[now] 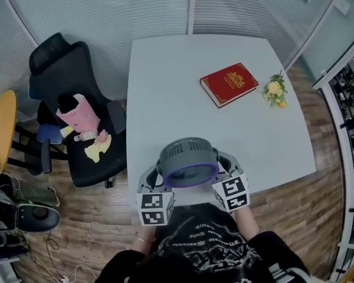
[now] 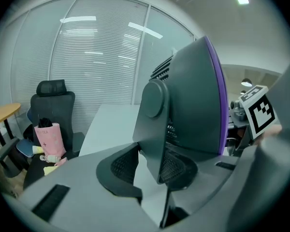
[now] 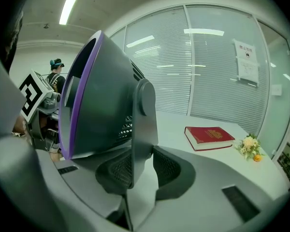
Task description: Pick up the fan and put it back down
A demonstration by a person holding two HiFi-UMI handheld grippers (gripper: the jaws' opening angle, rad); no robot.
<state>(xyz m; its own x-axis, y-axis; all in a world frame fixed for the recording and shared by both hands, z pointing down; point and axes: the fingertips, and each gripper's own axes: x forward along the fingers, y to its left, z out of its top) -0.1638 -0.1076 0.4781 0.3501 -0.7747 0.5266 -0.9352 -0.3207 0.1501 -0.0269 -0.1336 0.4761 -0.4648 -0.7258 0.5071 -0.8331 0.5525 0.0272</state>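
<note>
A grey round fan (image 1: 189,161) with a purple front rim hangs over the near edge of the white table (image 1: 159,87), held from both sides. My left gripper (image 1: 150,180) is shut on the fan's left support arm (image 2: 153,129), which stands upright between the pads. The fan's body (image 2: 193,100) fills the right half of the left gripper view. My right gripper (image 1: 226,165) is shut on the right support arm (image 3: 142,129). In the right gripper view the purple rim (image 3: 75,95) faces left. The fan's foot is hidden.
A red book (image 1: 229,84) and a small bunch of flowers (image 1: 275,90) lie on the table's far right. A black office chair (image 1: 76,117) with a pink bag (image 1: 78,114) stands to the left of the table. Bags (image 1: 17,214) and cables lie on the wooden floor.
</note>
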